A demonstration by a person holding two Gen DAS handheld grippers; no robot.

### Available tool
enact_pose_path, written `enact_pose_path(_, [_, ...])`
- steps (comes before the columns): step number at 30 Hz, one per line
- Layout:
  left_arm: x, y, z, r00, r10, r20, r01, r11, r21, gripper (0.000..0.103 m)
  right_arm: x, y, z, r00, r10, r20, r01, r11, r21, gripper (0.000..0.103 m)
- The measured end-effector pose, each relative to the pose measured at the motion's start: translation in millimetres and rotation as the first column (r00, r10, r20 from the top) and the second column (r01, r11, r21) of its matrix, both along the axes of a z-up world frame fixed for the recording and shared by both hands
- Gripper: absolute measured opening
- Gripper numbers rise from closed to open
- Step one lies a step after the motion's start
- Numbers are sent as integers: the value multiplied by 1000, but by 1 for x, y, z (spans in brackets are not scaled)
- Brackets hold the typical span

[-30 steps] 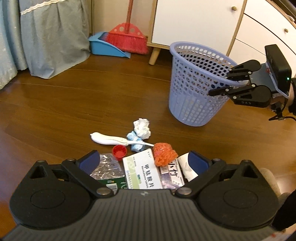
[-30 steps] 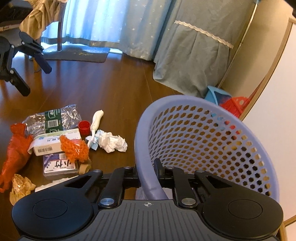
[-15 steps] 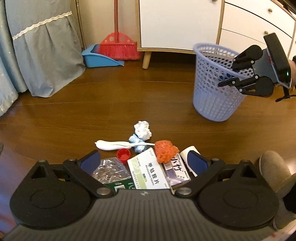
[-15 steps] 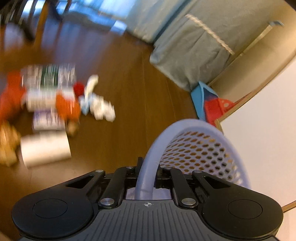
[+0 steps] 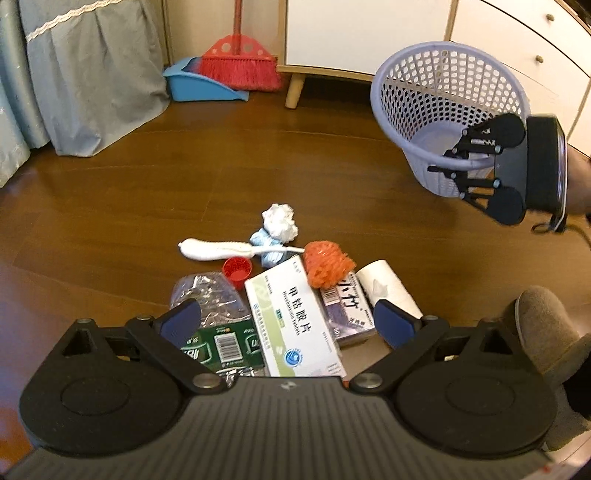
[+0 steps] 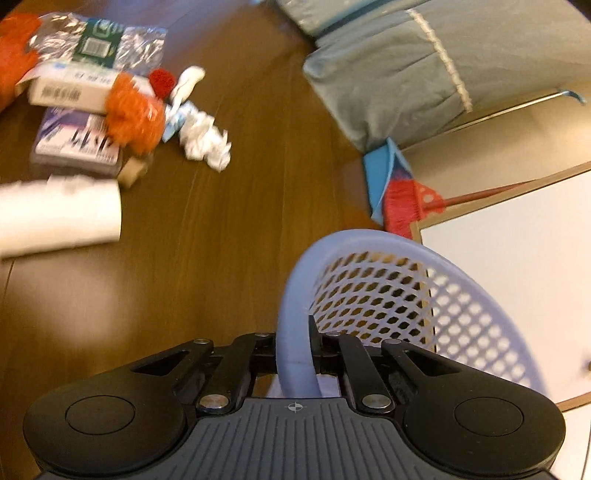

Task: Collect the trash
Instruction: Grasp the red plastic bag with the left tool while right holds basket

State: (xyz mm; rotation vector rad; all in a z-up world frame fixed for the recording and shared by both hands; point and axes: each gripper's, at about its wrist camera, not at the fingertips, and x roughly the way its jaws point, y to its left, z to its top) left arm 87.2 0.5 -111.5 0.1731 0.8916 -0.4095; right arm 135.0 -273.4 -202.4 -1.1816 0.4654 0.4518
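A lilac mesh wastebasket [image 5: 447, 110] hangs tilted above the wood floor, its mouth facing the trash pile. My right gripper [image 6: 295, 354] is shut on the wastebasket [image 6: 399, 295] rim, also seen as the right gripper [image 5: 448, 168] in the left wrist view. My left gripper [image 5: 288, 321] stands open over the pile: a white medicine box [image 5: 291, 317], a crumpled plastic bottle [image 5: 210, 306], an orange net [image 5: 327, 262], a red cap [image 5: 236, 267], a white paper ball [image 5: 280, 221], a purple pack [image 5: 349, 306], a white roll [image 5: 388, 288] and a white toothbrush [image 5: 221, 249].
A red broom [image 5: 240, 66] and blue dustpan [image 5: 199, 86] lean by the far wall. A white cabinet [image 5: 369, 33] on wooden legs stands behind the basket. A grey-blue curtain [image 5: 85, 74] hangs at left. A person's grey slipper [image 5: 546, 328] rests at right.
The right gripper has carried the wastebasket lower and tipped it, so its mouth now faces the pile. The left gripper has dropped a little closer to the trash.
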Motion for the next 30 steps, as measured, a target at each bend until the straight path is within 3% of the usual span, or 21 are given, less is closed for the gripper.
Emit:
enact_pose_path(6, [-3,8,-6,999,18,31,-19,999,27,98,-15,7,-29,987,11,158,-21,998,63,2])
enact_pose_path(10, [-2,12,-13,999,48,24,-49,998,28,98,-18,5,-37,976,-19,217,-9,992,127,1])
enact_pose_path(18, [-4,6,-28,998,41,42,-44,997,65,98,-26,13,-43,968,-150,203,92,959,269,1])
enact_pose_path(26, [-17,-9,-41,997,-75,27,72,993,96,91,-31,11,-39,961,-205,185,133,932,338,2])
enact_pose_path(30, [-34,-21,-52,977,-214,-17,214,971,106,82,-32,9,-39,960,-211,184,137,928,346,2])
